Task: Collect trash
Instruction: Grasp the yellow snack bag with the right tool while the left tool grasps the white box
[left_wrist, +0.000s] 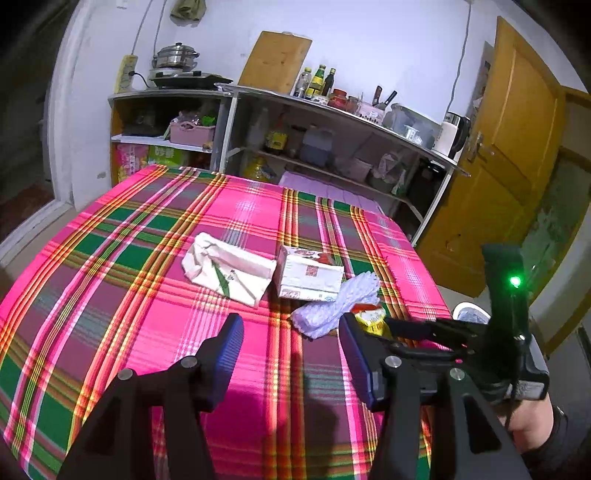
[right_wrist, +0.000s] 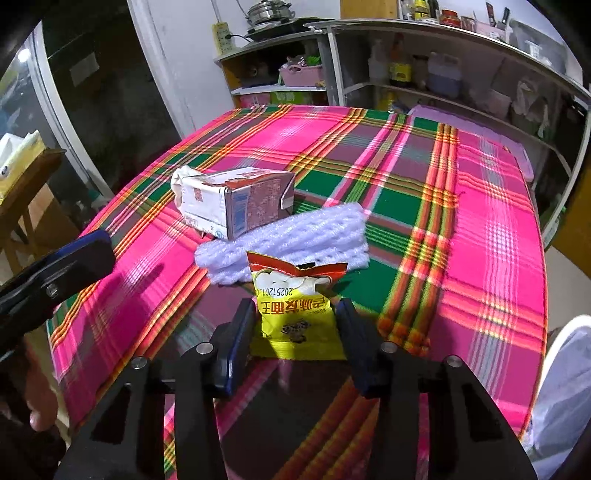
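Trash lies on a pink plaid tablecloth (left_wrist: 147, 258). A crumpled white paper bag (left_wrist: 229, 269), a white milk carton (left_wrist: 310, 275), a lilac foam net (left_wrist: 336, 302) and a yellow snack packet (left_wrist: 371, 319) show in the left wrist view. My left gripper (left_wrist: 291, 332) is open and empty, above bare cloth near the net. In the right wrist view my right gripper (right_wrist: 295, 317) is open with the yellow packet (right_wrist: 299, 317) between its fingers. The net (right_wrist: 291, 240) and carton (right_wrist: 236, 205) lie just beyond the packet.
Metal shelves (left_wrist: 332, 147) with bottles, jars and a kettle stand behind the table. A wooden door (left_wrist: 509, 166) is at the right. A white bin (right_wrist: 565, 387) is at the table's right edge. A tissue box (right_wrist: 18, 155) sits on a wooden stand at the left.
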